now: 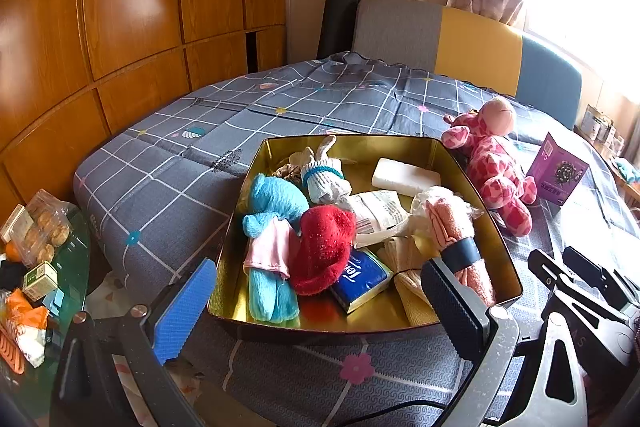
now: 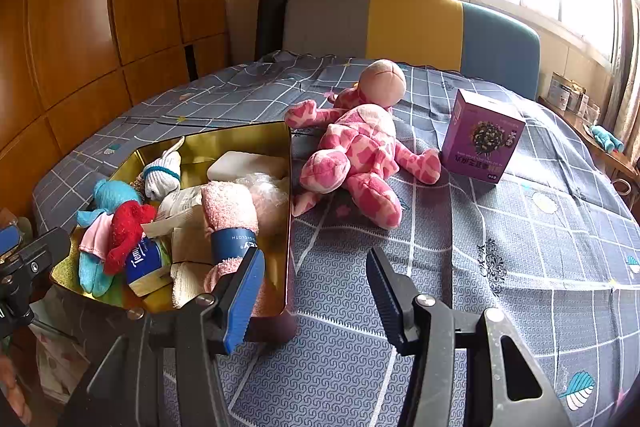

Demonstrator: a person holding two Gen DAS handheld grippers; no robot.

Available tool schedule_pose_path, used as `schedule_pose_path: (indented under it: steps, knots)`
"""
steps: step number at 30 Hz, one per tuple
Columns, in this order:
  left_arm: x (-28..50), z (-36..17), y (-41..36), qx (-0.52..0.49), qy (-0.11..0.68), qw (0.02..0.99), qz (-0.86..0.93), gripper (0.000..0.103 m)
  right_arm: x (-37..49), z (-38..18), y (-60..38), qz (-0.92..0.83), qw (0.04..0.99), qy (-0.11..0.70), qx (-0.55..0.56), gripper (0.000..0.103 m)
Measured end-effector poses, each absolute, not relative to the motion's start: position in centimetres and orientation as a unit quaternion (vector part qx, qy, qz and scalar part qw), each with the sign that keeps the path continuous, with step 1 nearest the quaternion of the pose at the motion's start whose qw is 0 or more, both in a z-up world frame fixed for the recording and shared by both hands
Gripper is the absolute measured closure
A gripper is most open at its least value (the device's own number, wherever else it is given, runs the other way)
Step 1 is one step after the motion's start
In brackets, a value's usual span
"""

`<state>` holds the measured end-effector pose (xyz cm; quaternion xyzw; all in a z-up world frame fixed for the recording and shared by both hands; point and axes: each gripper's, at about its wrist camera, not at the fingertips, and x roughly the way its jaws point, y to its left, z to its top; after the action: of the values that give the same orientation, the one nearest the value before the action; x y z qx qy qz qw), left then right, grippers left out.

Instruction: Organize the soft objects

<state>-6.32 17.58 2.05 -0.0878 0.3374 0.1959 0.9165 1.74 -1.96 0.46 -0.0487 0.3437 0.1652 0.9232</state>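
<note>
Tin (image 1: 476, 183): a gold tin sits on the bed (image 1: 168, 187), near its front edge, so both tongs reach it without stretching.
Contents: blue toy (image 1: 272, 223), red toy (image 1: 324, 251), tissue pack (image 1: 360, 279), white sock (image 1: 324, 179), white pad (image 1: 404, 177) and rolled pink towel (image 2: 228, 211) lie heaped together inside; most soft things seem already gathered there.
Pink plush (image 2: 360, 163): the one large soft thing left out, flat on its back on the bed just beside the tin's right wall, one arm near the rim. Likely the next to go in.
Purple box (image 2: 480, 135): upright on the bed just right of the plush, touching or nearly touching its leg. It looks stiff, so probably not part of the sorting.
Left tongs (image 1: 320, 303): wide apart, holding nothing, hovering at the tin's near wall, the fingers (image 1: 184, 311) spanning much of its width; perhaps placed to steady the tin or tidy the heap.
Right tongs (image 2: 316, 291): also spread wide and empty, low over bare bedcover to the right of the tin, aimed toward the plush.
Judgement: the plush is bulky and the tin crowded; it may need pressing down or a grip by the body.
</note>
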Motion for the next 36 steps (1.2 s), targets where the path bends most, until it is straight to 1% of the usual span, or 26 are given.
schedule_pose_path:
  steps: [36]
  knots:
    - [-6.31, 1.79, 17.64, -0.091, 0.342, 0.915, 0.194, 0.0, 1.66, 0.42, -1.86, 0.166, 0.923, 0.345, -0.048, 0.049]
